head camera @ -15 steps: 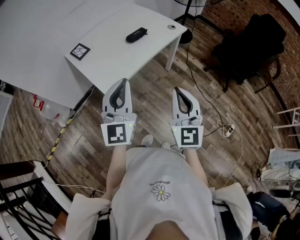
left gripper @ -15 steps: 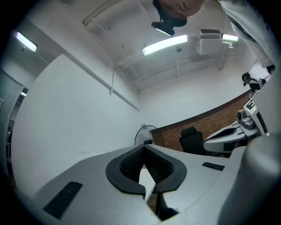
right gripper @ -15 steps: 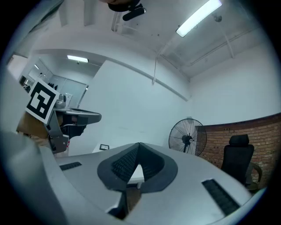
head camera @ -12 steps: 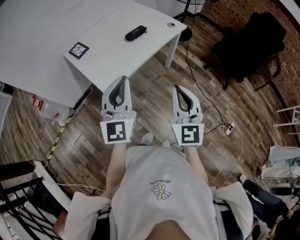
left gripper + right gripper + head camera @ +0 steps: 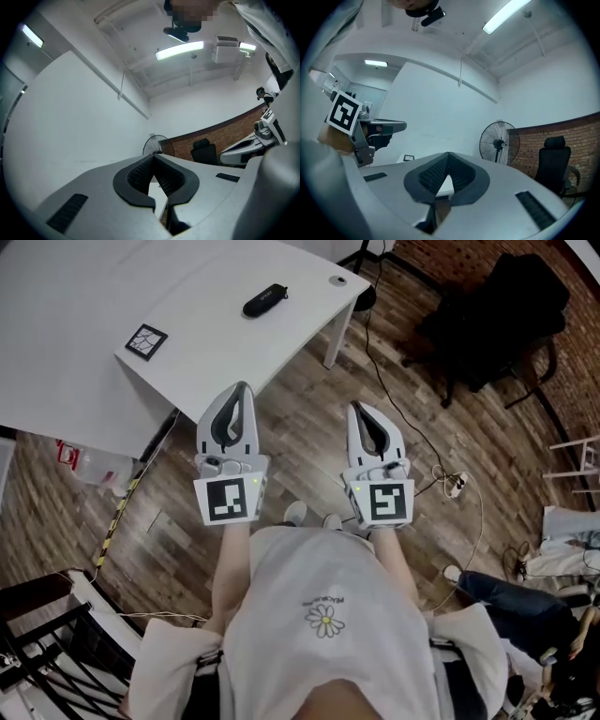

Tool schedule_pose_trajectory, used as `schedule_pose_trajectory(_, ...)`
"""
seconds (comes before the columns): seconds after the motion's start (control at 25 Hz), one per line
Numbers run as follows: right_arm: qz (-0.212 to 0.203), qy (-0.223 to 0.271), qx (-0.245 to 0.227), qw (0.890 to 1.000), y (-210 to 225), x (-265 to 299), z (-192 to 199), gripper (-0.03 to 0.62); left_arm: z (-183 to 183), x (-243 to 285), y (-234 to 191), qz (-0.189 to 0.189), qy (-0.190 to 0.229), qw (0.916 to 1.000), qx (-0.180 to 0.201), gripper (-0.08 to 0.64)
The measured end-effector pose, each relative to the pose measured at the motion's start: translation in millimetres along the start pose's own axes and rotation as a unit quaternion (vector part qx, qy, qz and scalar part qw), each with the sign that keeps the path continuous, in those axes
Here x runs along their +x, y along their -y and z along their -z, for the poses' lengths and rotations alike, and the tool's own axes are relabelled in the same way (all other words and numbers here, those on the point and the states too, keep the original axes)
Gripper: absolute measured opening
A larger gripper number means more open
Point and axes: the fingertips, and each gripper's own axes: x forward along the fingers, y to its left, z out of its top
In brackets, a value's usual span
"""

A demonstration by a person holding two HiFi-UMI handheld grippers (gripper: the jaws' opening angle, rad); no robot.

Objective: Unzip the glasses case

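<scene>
A small black glasses case [image 5: 264, 299] lies on the white table [image 5: 84, 324] near its far corner, well ahead of both grippers. My left gripper [image 5: 244, 387] is held out in front of the person's body over the wooden floor, its jaws shut with nothing between them. My right gripper [image 5: 357, 408] is beside it at about the same height, also shut and empty. In the left gripper view the tips [image 5: 153, 155] meet, and in the right gripper view the tips [image 5: 448, 153] meet too. The case shows in neither gripper view.
A square black-and-white marker card [image 5: 146, 341] lies on the table to the left of the case. A black office chair [image 5: 497, 320] stands at the far right, a cable [image 5: 403, 418] runs across the floor, and a standing fan [image 5: 500, 140] is by the wall.
The head view has shifted so the table and case sit a little further up and left. Both grippers stay shut, side by side, in nearly the same place.
</scene>
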Motion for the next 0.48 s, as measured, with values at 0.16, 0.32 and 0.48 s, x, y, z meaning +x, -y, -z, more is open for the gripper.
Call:
schedule_pose_trajectory(0.16,0.029,-0.008,-0.002,1.0,-2,16,4,0.006,9,10,-23,0.003,0.003,0.9999,-0.011,0.014)
schedule_pose_trajectory(0.32,0.048,-0.02,-0.004,0.999,2,27,11,0.006,14,26,-43,0.015,0.012,0.9998,-0.004,0.014)
schedule_pose_trajectory(0.48,0.079,-0.04,-0.013,0.996,12,36,13,0.006,22,41,-57,0.021,0.014,0.9997,-0.003,0.014)
